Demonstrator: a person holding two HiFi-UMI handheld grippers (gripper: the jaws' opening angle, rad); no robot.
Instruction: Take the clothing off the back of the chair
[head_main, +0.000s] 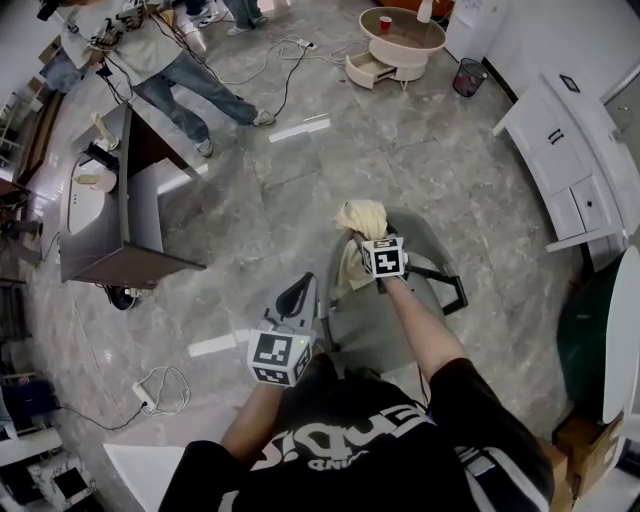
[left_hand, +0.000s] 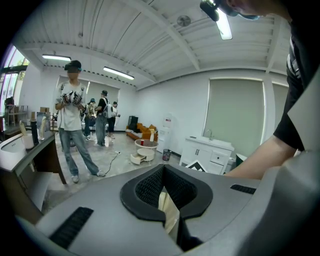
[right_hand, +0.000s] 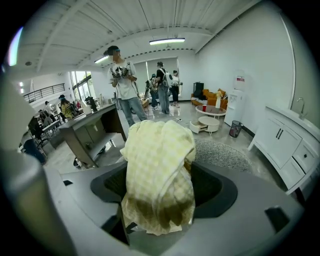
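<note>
A pale yellow checked garment (head_main: 360, 222) hangs bunched over the top of the grey chair's back (head_main: 432, 238), just ahead of me. My right gripper (head_main: 366, 243) reaches down onto it. In the right gripper view its jaws stand wide, one on each side of the garment (right_hand: 159, 170), and the pads (right_hand: 107, 185) are clear of the fabric. My left gripper (head_main: 293, 298) hangs lower left of the chair, over the floor, with nothing in it. In the left gripper view its jaws (left_hand: 165, 197) are drawn together, and a strip of the garment (left_hand: 169, 212) shows beyond them.
A dark desk (head_main: 120, 225) stands to the left, with people (head_main: 150, 60) behind it. Cables and a power strip (head_main: 160, 392) lie on the floor. A round coffee table (head_main: 400, 40), a bin (head_main: 468, 77) and white cabinets (head_main: 580, 160) line the far right. The chair has a black armrest (head_main: 452, 292).
</note>
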